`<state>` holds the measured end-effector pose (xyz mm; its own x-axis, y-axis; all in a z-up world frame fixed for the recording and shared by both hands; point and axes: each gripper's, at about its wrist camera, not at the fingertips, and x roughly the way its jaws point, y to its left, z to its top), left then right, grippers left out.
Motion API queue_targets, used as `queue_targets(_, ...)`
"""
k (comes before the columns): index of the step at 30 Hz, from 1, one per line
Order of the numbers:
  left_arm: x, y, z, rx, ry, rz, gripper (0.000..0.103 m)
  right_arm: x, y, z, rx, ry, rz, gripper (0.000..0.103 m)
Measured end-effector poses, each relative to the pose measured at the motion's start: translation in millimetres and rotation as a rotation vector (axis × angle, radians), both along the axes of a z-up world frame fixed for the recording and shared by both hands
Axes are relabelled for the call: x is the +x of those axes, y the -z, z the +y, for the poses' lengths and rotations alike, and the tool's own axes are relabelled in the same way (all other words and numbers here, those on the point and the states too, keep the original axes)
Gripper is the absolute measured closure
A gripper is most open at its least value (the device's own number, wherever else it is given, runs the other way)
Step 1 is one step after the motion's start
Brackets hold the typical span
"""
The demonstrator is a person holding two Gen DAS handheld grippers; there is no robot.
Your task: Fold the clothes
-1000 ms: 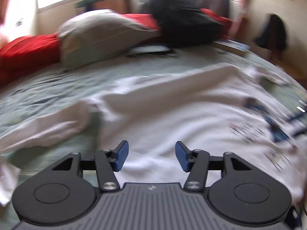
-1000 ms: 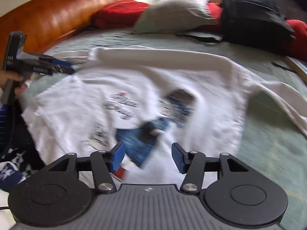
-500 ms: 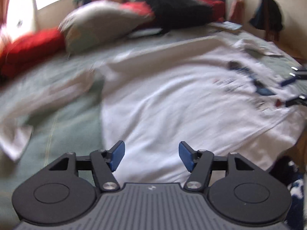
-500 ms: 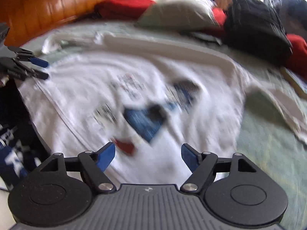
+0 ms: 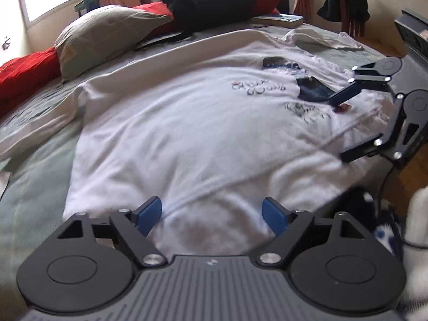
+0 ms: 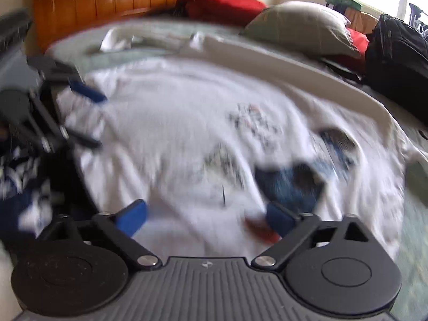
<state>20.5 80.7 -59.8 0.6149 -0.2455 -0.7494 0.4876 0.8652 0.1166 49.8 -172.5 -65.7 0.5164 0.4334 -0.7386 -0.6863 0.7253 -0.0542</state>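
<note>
Two claws are over the white cotton T-shirt with the blue printed graphic [image 5: 187, 133], which lies spread flat on the bed with the pale green cover [image 5: 29, 176], its hem at the near edge. Both have just spread wider than a second ago and slid toward that hem, so a fresh grab looks imminent. The left claw [image 5: 211, 215] tilts steeply down, jaws opening, nothing gripped, only shirt below. The right claw [image 6: 206, 218], further along the hem, is likewise opening and empty.

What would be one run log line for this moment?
left gripper: opening, empty | right gripper: opening, empty | white printed cotton T-shirt: spread flat on green bedsheet, unfolded
</note>
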Motion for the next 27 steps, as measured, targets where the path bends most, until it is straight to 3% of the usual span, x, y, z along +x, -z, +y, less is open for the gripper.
queue_targets(3, -2, -16, -6, 0.033, 0.01, -0.041, 0.021, -10, -8, -14, -0.013, -0.012, 0.011, 0.003)
queue_targets(7, 25, -33, -19, -0.022, 0.001, -0.103, 0.021, 16, -27, -30, 0.083, 0.091, -0.033, 0.003)
queue_targets(11, 49, -16, -16, -0.087, -0.082, -0.039, 0.021, 43, -11, -46, 0.098, 0.203, 0.021, 0.003)
queue_targets(13, 49, 3, -8, -0.092, -0.162, 0.019, 0.019, 38, 4, -58, 0.059, 0.237, 0.054, 0.0)
queue_targets(15, 37, 9, 6, -0.16, -0.196, 0.021, 0.017, 20, 3, -73, 0.08, 0.231, 0.06, 0.0)
queue_targets(19, 35, -5, 4, -0.097, -0.215, 0.048, 0.016, 17, -11, -93, 0.115, 0.263, 0.105, 0.0)
queue_targets(24, 78, -34, -9, -0.109, -0.215, -0.01, 0.016, 74, -40, -83, 0.158, 0.265, 0.003, 0.0)
queue_targets(27, 118, -40, -19, -0.111, -0.249, -0.018, 0.015, 122, -39, -65, 0.134, 0.244, -0.018, 0.0)
